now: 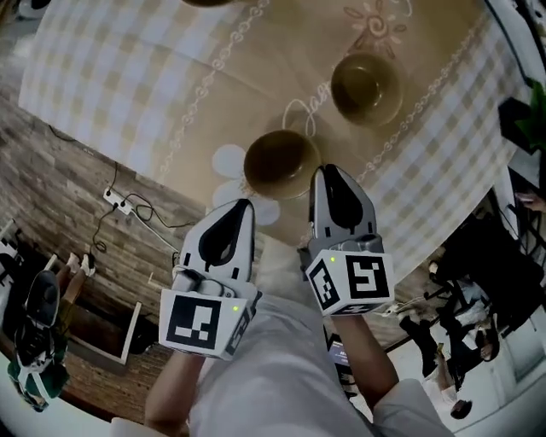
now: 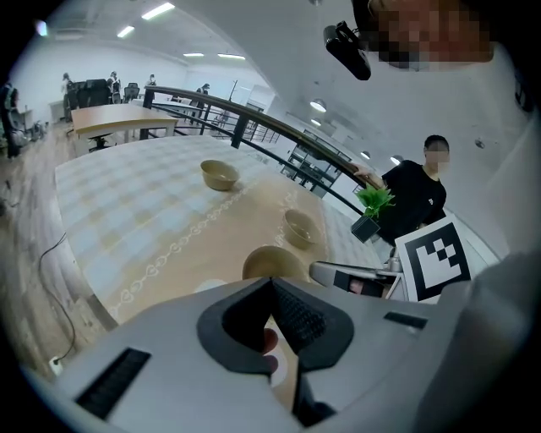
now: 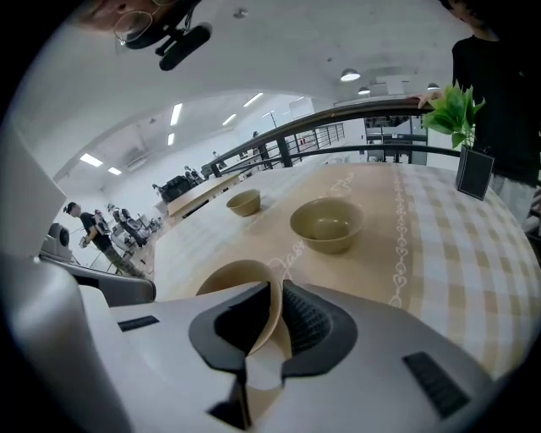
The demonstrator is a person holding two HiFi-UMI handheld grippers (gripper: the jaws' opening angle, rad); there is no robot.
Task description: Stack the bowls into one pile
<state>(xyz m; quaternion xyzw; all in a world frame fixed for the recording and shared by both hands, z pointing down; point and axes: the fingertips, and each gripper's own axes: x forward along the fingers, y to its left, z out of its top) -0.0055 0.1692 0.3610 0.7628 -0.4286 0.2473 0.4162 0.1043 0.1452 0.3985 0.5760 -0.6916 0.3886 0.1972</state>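
Three olive bowls stand apart on the checked tablecloth (image 1: 128,77). The near bowl (image 1: 280,160) (image 3: 230,279) is close to the table's front edge. My right gripper (image 1: 328,173) (image 3: 276,292) is shut on its right rim, and the rim runs up between the jaws. A second bowl (image 1: 367,85) (image 3: 327,223) sits upright further back to the right. The third bowl (image 1: 209,2) (image 2: 220,174) is far off at the back. My left gripper (image 1: 241,206) (image 2: 270,287) hangs at the table's edge, left of the near bowl (image 2: 272,260), shut with nothing in it.
A small potted plant (image 2: 372,211) (image 3: 456,118) stands at the table's right side, where a person in black (image 2: 418,194) is by a railing. Below the table's left edge, a power strip (image 1: 118,201) and cables lie on the brick-patterned floor.
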